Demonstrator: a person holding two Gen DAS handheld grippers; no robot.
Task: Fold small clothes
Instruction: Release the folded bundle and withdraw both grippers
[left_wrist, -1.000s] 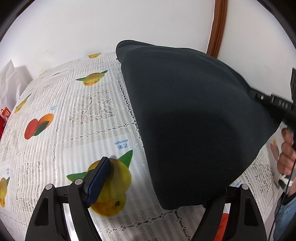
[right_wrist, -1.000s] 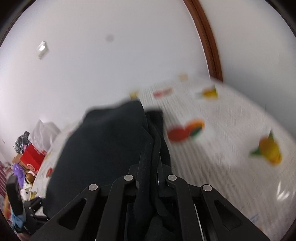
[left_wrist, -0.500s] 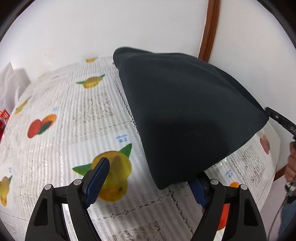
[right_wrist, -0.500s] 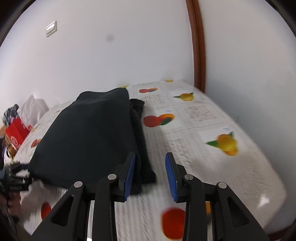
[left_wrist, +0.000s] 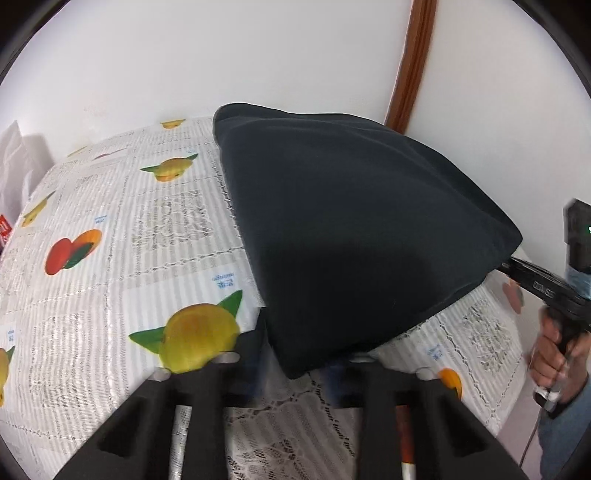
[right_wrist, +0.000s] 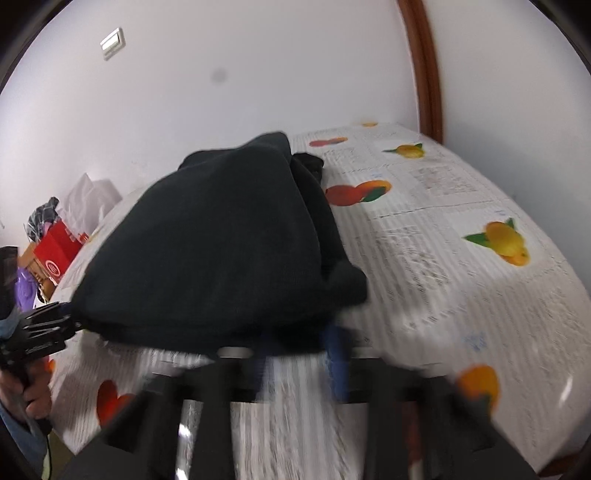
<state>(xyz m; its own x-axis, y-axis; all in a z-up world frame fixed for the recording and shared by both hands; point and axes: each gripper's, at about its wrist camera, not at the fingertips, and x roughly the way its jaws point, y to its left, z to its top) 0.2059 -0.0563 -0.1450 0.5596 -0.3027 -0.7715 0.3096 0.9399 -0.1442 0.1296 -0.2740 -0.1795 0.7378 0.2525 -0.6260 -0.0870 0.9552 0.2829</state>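
Note:
A dark, near-black garment (left_wrist: 351, 229) lies folded on the fruit-print tablecloth (left_wrist: 122, 266). Its near corner sits between the fingers of my left gripper (left_wrist: 295, 365), whose jaws stand apart around the corner without gripping it. In the right wrist view the same garment (right_wrist: 221, 251) lies ahead, with its near edge over the blurred fingers of my right gripper (right_wrist: 299, 354), also apart. My right gripper also shows in the left wrist view (left_wrist: 543, 288) at the garment's right corner, and my left gripper shows in the right wrist view (right_wrist: 44, 325) at its left corner.
A white wall and a brown door frame (left_wrist: 410, 62) stand behind the table. A red box (right_wrist: 55, 254), white bags and clutter sit beyond the table's far left side. The table's edge (right_wrist: 517, 424) runs close at the lower right.
My right gripper let go of the garment a second ago, backed off, and has come in low at its edge again. My left gripper has moved in on the near corner and its jaws have narrowed.

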